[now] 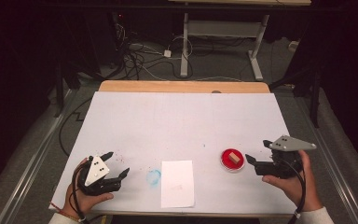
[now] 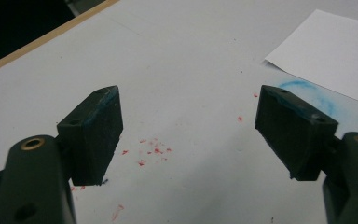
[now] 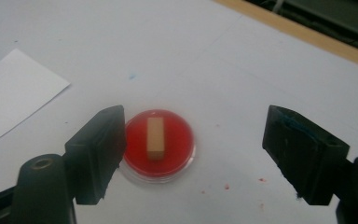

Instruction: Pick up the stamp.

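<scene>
A round red dish (image 1: 232,160) (image 3: 158,145) lies on the white table right of centre, with a small tan wooden block (image 1: 234,157) (image 3: 155,138) resting in it. My right gripper (image 1: 256,155) (image 3: 193,154) sits just right of the dish, open, its jaws spread wide and the dish a little ahead of them toward the left jaw. A white sheet of paper (image 1: 177,183) (image 2: 331,51) lies near the front edge at centre. My left gripper (image 1: 118,163) (image 2: 189,133) rests at the front left, open, with nothing between its jaws.
A faint blue smudge ring (image 1: 153,176) (image 2: 314,95) marks the table just left of the paper. Red specks (image 2: 151,151) dot the surface under the left gripper. The table's wooden far edge (image 1: 184,86) borders a floor with cables and a desk frame.
</scene>
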A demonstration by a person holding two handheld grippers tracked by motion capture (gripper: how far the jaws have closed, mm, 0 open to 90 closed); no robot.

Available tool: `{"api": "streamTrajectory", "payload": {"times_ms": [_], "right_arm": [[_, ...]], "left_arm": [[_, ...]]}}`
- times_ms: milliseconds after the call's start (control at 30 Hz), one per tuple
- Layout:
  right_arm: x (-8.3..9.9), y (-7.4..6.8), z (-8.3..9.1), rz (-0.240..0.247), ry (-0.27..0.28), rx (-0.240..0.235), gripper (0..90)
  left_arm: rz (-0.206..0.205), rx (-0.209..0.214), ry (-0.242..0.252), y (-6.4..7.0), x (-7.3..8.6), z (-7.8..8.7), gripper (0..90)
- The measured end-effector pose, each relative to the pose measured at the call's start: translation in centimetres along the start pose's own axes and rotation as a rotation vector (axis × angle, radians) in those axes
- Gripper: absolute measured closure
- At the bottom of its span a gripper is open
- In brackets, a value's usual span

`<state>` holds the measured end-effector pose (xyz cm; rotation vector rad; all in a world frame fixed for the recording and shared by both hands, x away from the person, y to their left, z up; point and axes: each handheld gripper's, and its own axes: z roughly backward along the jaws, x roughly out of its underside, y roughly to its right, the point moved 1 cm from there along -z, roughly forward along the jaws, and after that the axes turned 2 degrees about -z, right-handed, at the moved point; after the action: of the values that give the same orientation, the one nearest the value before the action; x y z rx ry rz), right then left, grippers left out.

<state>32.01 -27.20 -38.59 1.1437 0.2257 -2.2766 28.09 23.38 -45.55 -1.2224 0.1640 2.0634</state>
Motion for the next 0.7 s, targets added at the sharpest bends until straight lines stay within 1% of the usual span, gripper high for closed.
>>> {"api": "streamTrajectory", "payload": {"times_ms": [33, 100, 133, 200, 233, 267, 300, 333, 400, 500, 533, 567, 600, 633, 667, 700], "right_arm": [[-0.6, -0.1, -0.7, 0.009, -0.078, -0.011, 26.7], [-1.2, -0.2, -1.3, 0.016, -0.139, -0.021, 29.6], [-1.5, -0.2, -1.6, 0.016, -0.158, -0.02, 28.9], [-2.1, -0.5, -2.1, 0.028, -0.181, -0.032, 29.1], [-2.1, -0.5, -2.1, 0.028, -0.181, -0.032, 29.1], [-2.5, -0.8, -2.6, 0.034, -0.193, -0.033, 28.6], [-2.6, -0.9, -2.9, 0.041, -0.203, -0.028, 28.6], [-2.7, -1.1, -3.2, 0.053, -0.217, -0.027, 28.8], [-2.7, -1.4, -4.0, 0.058, -0.248, -0.047, 29.8], [-2.6, -1.9, -5.0, 0.078, -0.286, -0.045, 32.0], [-2.5, -1.9, -5.4, 0.079, -0.293, -0.042, 33.1], [-2.5, -1.9, -5.4, 0.079, -0.293, -0.042, 33.1], [-2.2, -2.0, -6.0, 0.088, -0.32, -0.04, 39.4], [-2.0, -2.0, -6.3, 0.088, -0.334, -0.054, 40.9], [-1.9, -2.0, -6.6, 0.087, -0.346, -0.047, 42.4], [-1.8, -1.9, -6.8, 0.088, -0.351, -0.043, 45.8]], "left_arm": [[0.0, 0.001, -0.001, 0.0, 0.0, 0.0, 22.7], [-0.001, 0.003, -0.005, 0.0, 0.0, 0.0, 22.7], [-0.001, 0.004, -0.008, -0.1, 0.0, -0.1, 22.7], [0.0, 0.006, -0.012, -0.1, 0.1, -0.1, 22.7], [0.0, 0.008, -0.013, -0.1, 0.1, -0.1, 22.7], [-0.01, 0.005, -0.009, -0.1, 0.1, -0.2, 22.7], [-0.01, 0.005, -0.009, -0.1, 0.1, -0.2, 22.7], [0.002, 0.008, -0.018, -0.1, 0.1, -0.2, 22.7], [-0.001, 0.011, -0.025, -0.1, 0.2, -0.3, 22.7], [-0.002, 0.011, -0.03, -0.1, 0.2, -0.4, 22.7], [-0.002, 0.013, -0.029, 0.0, 0.2, -0.4, 22.7], [-0.002, 0.013, -0.029, 0.0, 0.2, -0.4, 22.7], [-0.001, 0.014, -0.03, 0.0, 0.2, -0.4, 22.7], [-0.001, 0.016, -0.031, 0.0, 0.2, -0.4, 22.7], [-0.003, 0.015, -0.033, 0.0, 0.2, -0.4, 22.7], [-0.003, 0.016, -0.034, 0.0, 0.2, -0.4, 22.7]]}}
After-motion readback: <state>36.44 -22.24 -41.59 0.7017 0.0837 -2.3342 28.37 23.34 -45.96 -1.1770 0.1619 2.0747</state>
